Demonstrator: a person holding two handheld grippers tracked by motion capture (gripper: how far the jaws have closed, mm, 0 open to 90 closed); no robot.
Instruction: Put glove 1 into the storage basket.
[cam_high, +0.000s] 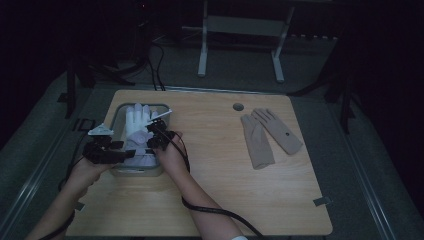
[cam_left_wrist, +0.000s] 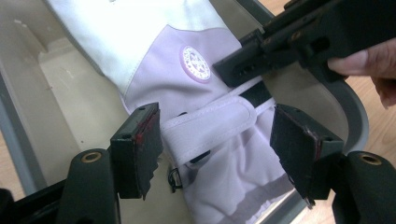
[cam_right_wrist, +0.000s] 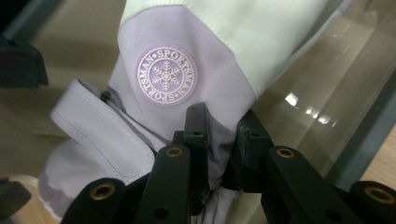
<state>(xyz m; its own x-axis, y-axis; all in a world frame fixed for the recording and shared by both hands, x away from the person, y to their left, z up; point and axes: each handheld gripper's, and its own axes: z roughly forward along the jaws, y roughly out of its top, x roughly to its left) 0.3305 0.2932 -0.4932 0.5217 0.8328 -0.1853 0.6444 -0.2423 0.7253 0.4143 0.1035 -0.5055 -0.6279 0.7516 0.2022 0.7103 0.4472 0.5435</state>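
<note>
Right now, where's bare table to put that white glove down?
Open wood runs between the bin and the tan gloves, and across the whole near edge. Crowded: inside the bin, where the white glove, left gripper and right gripper meet.

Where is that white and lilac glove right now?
In the high view, the white and lilac glove lies in the grey tray at the table's left, between both grippers, far from the beige gloves.

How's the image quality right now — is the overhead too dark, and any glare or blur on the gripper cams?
High view: dim, room behind nearly black, yet the white glove in the bin reads. Left gripper view: bright, strap sharp, near jaws slightly soft. Right gripper view: badge lettering crisp, glare streaks on the bin wall.
</note>
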